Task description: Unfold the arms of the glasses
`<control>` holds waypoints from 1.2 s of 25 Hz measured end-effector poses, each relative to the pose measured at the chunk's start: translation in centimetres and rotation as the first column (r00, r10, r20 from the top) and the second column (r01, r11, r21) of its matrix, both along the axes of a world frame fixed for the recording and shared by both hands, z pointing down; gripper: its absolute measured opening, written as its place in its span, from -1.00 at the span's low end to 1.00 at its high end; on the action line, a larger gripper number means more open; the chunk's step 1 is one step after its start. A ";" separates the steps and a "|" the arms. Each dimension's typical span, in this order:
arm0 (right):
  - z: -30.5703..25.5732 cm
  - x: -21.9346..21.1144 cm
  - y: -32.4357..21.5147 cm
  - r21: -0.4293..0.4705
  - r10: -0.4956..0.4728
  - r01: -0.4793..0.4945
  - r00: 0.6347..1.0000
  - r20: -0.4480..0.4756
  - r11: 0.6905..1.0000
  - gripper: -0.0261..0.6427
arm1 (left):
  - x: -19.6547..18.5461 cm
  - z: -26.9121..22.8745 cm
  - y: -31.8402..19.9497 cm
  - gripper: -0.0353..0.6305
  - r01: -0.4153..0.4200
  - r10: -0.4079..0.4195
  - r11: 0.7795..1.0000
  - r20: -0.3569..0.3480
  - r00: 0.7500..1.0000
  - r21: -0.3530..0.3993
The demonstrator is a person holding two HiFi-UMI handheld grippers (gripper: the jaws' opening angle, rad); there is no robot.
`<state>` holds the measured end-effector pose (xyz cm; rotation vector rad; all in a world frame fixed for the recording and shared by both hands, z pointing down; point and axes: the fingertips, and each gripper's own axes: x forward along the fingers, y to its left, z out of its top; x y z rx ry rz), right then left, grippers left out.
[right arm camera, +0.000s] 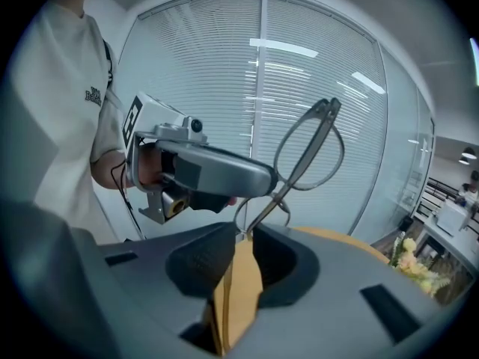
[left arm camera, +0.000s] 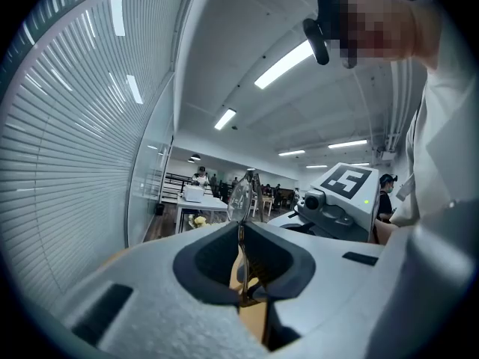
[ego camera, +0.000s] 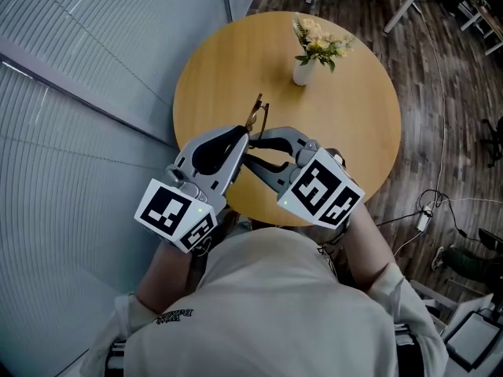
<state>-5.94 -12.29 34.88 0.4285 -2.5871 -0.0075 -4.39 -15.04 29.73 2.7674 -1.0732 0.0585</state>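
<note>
Thin metal-framed glasses (ego camera: 258,115) are held up over the round wooden table (ego camera: 354,132), between both grippers. My left gripper (ego camera: 246,136) is shut on the frame; in the left gripper view a lens (left arm camera: 238,199) stands edge-on above the jaw tips (left arm camera: 240,230). My right gripper (ego camera: 254,143) comes in from the right and is shut on a thin arm of the glasses. In the right gripper view the arm rises from the jaws (right arm camera: 244,236) to the lens rim (right arm camera: 308,152), beside the left gripper (right arm camera: 209,172).
A small white vase (ego camera: 304,71) with pale flowers stands on the far side of the table. A slatted glass wall (ego camera: 94,69) runs along the left. Dark wood floor with cables (ego camera: 428,210) lies to the right. Desks and people show far off in the left gripper view.
</note>
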 end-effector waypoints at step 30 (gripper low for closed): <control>-2.7 8.2 -2.2 0.117 0.201 -0.196 0.979 -0.031 0.974 -0.79 | -1.4 1.0 -0.4 -0.77 0.056 -0.059 0.998 0.142 0.988 0.024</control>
